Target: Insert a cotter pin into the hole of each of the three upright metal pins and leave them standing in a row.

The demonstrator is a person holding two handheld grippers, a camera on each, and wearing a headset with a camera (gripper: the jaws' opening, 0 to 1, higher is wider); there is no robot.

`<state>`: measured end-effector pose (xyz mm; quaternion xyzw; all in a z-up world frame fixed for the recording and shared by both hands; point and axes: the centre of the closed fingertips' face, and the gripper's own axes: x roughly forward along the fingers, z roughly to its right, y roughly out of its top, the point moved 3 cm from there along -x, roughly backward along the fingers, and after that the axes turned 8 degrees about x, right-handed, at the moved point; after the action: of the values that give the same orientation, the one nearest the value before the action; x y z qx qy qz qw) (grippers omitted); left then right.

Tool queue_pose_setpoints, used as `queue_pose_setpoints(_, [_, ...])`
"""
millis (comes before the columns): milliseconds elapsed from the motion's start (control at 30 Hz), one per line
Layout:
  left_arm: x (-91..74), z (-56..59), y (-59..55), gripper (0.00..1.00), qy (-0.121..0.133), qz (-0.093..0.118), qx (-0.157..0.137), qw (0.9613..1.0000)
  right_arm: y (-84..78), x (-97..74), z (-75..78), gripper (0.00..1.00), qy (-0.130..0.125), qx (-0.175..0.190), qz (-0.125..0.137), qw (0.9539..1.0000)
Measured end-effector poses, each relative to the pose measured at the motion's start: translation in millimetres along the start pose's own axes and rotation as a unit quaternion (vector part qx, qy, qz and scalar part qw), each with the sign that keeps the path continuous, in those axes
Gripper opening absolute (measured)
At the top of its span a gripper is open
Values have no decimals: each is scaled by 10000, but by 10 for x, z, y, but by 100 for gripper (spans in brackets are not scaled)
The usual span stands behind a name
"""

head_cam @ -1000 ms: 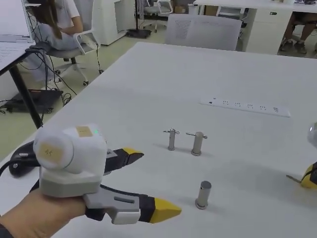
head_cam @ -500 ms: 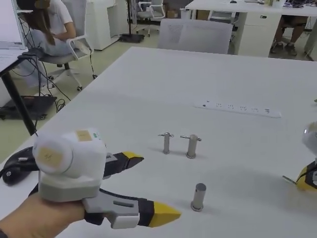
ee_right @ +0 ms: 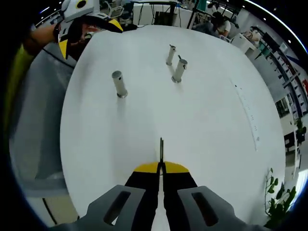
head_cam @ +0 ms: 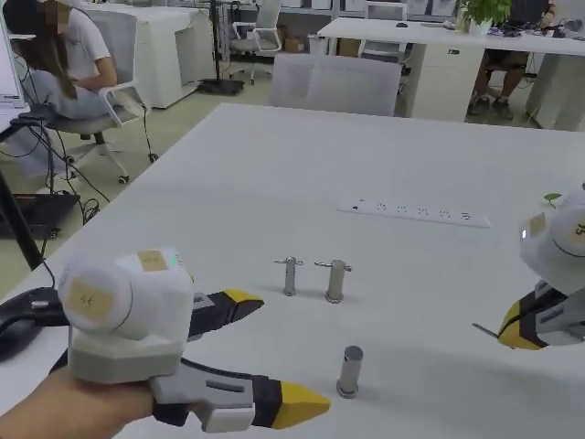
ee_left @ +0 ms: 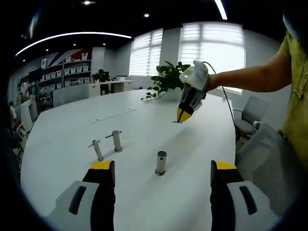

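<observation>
Three upright metal pins stand on the white table (head_cam: 274, 174). The two far pins (head_cam: 290, 275) (head_cam: 335, 280) each carry a cotter pin through the top. The near pin (head_cam: 349, 370) has a bare top. My left gripper (head_cam: 274, 352) is open at the bottom left, level with the near pin (ee_left: 160, 162) and to its left. My right gripper (head_cam: 512, 329) hovers at the right edge, shut on a thin cotter pin (head_cam: 483, 327) that points toward the pins. In the right gripper view the cotter pin (ee_right: 161, 148) sticks out of the shut jaws, well short of the bare pin (ee_right: 118, 83).
A white power strip (head_cam: 411, 212) lies across the table behind the pins. A grey chair (head_cam: 334, 82) stands at the far edge, and a person sits at the far left. A potted plant (ee_left: 166, 82) stands beyond the right gripper in the left gripper view.
The head camera has tilted up and right. My right gripper has come further into the picture from the right, higher, with the cotter pin. The left gripper has stayed open in place.
</observation>
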<state>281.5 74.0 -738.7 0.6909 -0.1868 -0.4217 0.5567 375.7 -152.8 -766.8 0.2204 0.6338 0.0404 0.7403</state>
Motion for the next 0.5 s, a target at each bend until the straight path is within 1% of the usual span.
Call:
queue_pose_setpoints(33, [1,11,5,81,-19,11,14,10000,52,-33,-75,2,46,-60,23,10000])
queue_pose_setpoints(133, [4,35,23,80,-71,43,37,10000,175,-108,-218,2,81,-276,85,9996])
queue_pose_setpoints(167, [7,38,32,80,-85,58,55,9999,242,-140,-265,2,72,-389,158,9991])
queue_pose_setpoints(233, [14,54,56,78,-110,84,74,9999,312,-177,-339,2,120,-436,184,9988])
queue_pose_setpoints(267, [21,58,81,77,-125,117,90,9998,377,-198,-387,2,121,-527,239,9982])
queue_pose_setpoints(333, [32,68,137,75,-154,177,98,9997,466,-223,-465,2,156,-658,264,9974])
queue_pose_setpoints(500, [80,91,224,68,-280,252,189,9991,669,-229,-578,2,222,-858,360,9954])
